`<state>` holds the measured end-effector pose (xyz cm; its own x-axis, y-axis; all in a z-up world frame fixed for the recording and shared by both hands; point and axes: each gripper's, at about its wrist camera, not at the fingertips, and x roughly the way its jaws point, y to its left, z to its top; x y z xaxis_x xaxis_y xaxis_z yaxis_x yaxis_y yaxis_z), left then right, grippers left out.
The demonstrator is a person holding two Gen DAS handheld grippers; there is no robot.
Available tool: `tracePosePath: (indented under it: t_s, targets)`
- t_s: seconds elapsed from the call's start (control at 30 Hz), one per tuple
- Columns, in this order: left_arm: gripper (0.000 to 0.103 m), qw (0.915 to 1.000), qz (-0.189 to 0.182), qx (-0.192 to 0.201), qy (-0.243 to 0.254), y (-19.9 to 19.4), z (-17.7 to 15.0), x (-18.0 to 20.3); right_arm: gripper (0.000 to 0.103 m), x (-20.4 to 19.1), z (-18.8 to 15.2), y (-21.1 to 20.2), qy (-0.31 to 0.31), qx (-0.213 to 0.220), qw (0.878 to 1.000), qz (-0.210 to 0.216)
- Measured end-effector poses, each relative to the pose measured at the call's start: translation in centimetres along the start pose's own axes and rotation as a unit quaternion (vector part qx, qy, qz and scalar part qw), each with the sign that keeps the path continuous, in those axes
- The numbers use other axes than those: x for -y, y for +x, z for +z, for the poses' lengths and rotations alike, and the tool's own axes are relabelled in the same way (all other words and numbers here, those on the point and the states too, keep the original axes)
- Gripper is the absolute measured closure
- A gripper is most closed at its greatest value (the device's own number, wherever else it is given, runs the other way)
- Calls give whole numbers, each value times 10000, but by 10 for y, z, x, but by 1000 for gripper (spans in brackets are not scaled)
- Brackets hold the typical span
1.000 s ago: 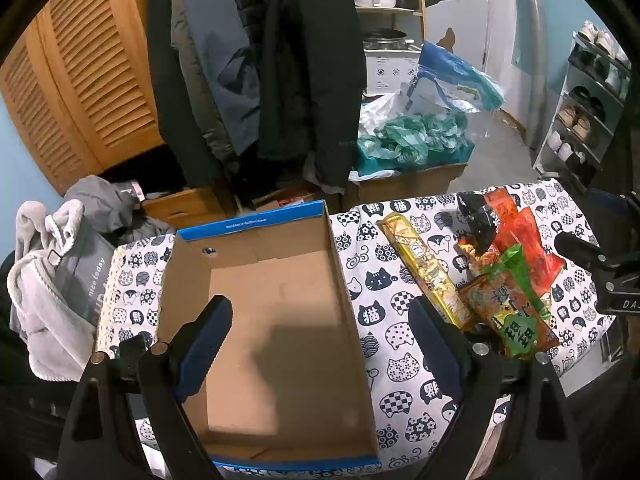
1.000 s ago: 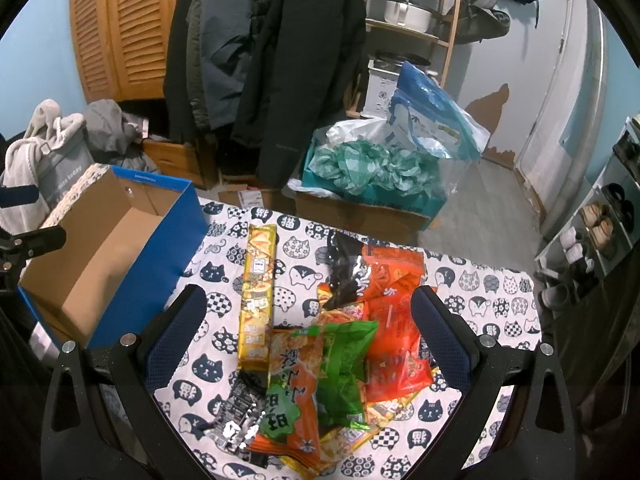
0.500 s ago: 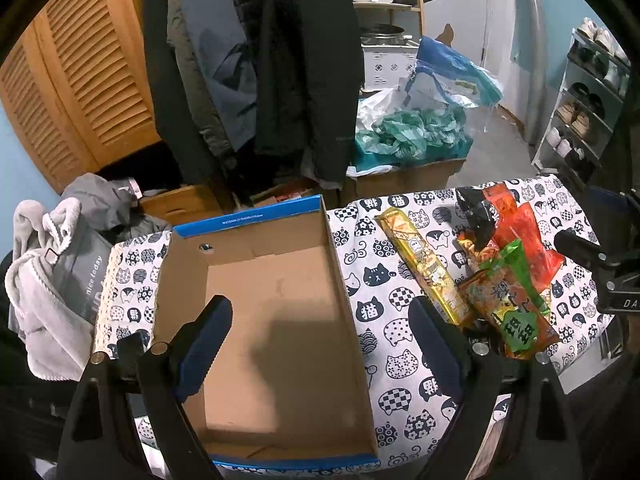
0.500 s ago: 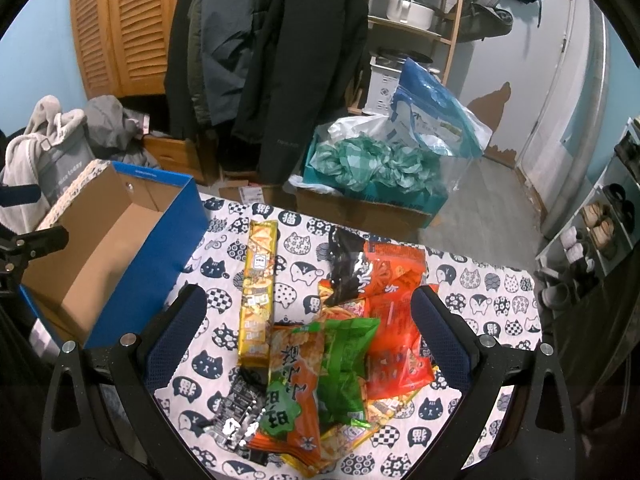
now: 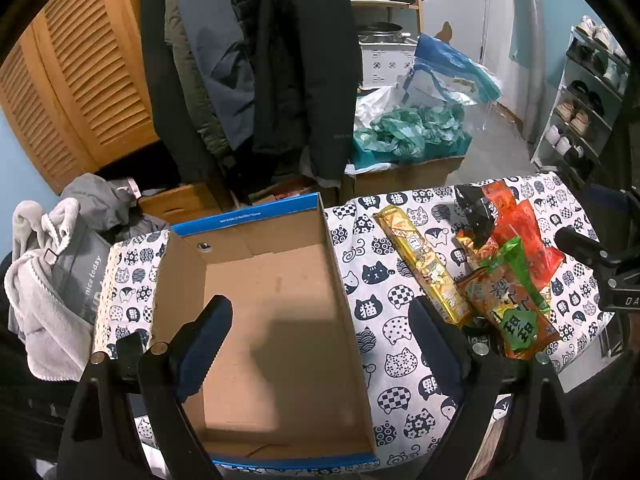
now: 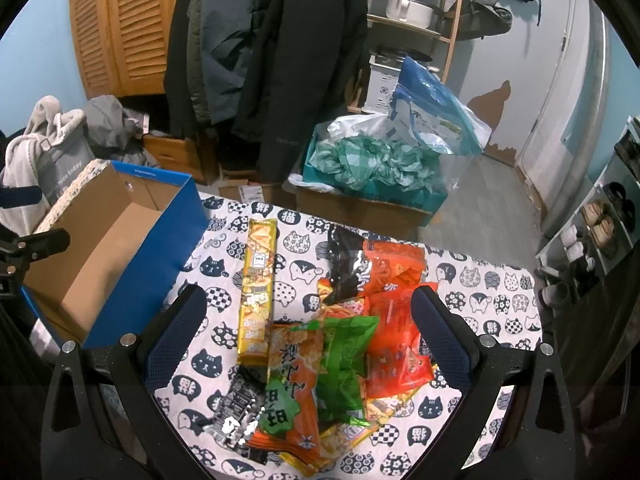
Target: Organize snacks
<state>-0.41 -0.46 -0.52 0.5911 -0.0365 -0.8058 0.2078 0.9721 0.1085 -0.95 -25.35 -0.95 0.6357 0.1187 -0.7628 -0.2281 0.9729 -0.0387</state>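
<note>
Left tongs (image 5: 320,312) spread wide above cardboard box (image 5: 276,292), holding nothing; right tongs (image 6: 308,304) spread wide over snack pile (image 6: 340,336), empty.

box (image 5: 272,320) interior open, snack pile (image 6: 344,344) crowding tablecloth (image 6: 480,280)

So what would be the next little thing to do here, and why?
Probably lower the right gripper onto the snack pile and close on the top green packet. The box is empty, both grippers are open and hold nothing, and the right one already hovers above the pile, while the left gripper hangs over the box.
</note>
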Motion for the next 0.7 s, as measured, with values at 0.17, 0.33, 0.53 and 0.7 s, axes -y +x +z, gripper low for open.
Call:
tracePosePath:
  t_s: [0.17, 0.33, 0.53, 0.7]
  targets:
    - [11, 10000, -2, -5, 1, 0, 0, 0, 3, 0, 3, 0, 4, -4, 10000, 2]
    - [11, 10000, 0, -8, -3, 0, 0, 1, 3, 0, 3, 0, 10, -11, 10000, -1]
    - [11, 10000, -6, -15, 4, 0, -1, 2, 3, 0, 3, 0, 5, -19, 10000, 5]
    - [11, 10000, -9, -14, -3, 0, -1, 3, 3, 1, 3, 0, 12, -18, 10000, 3]
